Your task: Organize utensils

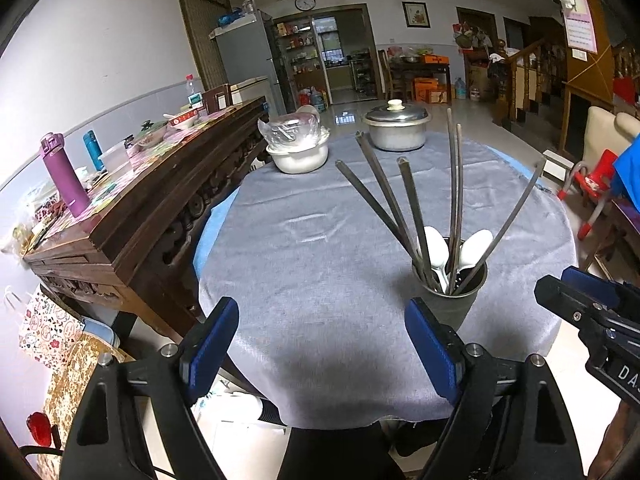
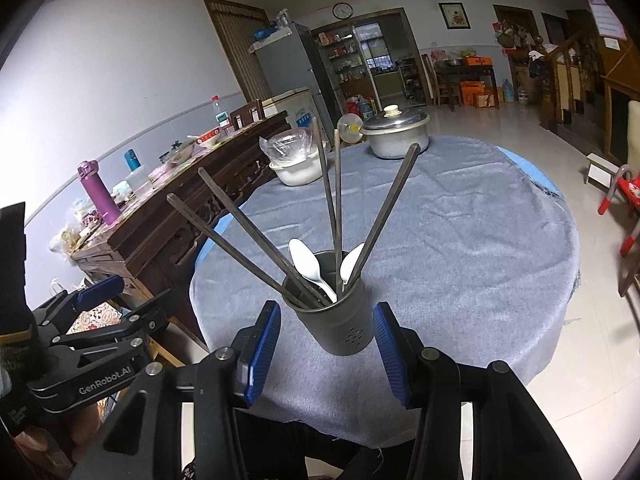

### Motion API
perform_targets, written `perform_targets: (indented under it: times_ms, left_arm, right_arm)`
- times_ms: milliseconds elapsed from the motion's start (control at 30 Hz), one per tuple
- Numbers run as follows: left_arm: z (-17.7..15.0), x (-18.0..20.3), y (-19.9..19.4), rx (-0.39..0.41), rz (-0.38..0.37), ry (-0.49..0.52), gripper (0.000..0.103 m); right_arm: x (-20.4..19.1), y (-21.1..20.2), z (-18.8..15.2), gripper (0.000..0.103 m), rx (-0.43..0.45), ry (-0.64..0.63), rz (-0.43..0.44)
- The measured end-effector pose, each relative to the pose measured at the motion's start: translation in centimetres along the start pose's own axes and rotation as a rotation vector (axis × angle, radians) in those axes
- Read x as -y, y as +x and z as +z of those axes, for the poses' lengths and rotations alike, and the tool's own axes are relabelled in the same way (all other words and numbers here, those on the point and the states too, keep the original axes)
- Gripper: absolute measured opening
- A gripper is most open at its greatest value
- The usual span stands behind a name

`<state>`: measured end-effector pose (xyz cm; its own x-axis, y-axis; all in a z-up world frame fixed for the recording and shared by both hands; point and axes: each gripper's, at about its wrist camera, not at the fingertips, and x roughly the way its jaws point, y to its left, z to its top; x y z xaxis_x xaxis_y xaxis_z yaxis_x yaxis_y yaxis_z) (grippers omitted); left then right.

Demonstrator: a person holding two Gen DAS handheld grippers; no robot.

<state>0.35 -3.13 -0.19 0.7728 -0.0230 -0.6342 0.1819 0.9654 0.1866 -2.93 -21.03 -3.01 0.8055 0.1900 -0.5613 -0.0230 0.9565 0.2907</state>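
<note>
Near the table's front edge, through the left wrist camera, I see my left gripper with its blue pads spread wide and nothing between them, hovering over the grey tablecloth. Just right of its right finger stands the dark utensil holder, upright, with several dark chopsticks fanned out of it and two white spoons tucked inside. My right gripper shows at the right edge; from this side I cannot tell how its jaws stand. At the far end of the table sit a lidded metal pot and, to its left, a white bowl with plastic-wrapped contents. A dark wooden sideboard runs along the left with a purple bottle on it. From the right wrist camera, my right gripper is open, its fingers on either side of the utensil holder, apart from its wall. Chopsticks and spoons stand in it. My left gripper sits low at the left, well apart from the holder.
</note>
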Motion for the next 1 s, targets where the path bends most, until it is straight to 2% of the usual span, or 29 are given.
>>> perform_targets:
  times_ms: [533,767,867,1000]
  left_arm:
    - [-0.7,-0.3,0.0,-0.010,0.012,-0.015,0.085]
    - [-0.8,-0.6,-0.4,-0.003,0.011,-0.037,0.085]
    - [-0.9,-0.7,-0.4,-0.004,0.003,-0.045,0.085]
    - [-1.0,-0.7,-0.4,-0.012,-0.006,-0.042,0.085]
  right_arm:
    - [-0.4,-0.4,-0.2,0.052,0.024,-0.006,-0.012]
    - [-1.0,-1.7,-0.9,0.052,0.123,-0.048,-0.076]
    - [-1.3,-2.4,-1.5,0.059,0.166,-0.070,-0.092]
    - [-1.7,-2.8,-2.0,0.060,0.186,-0.088,-0.095]
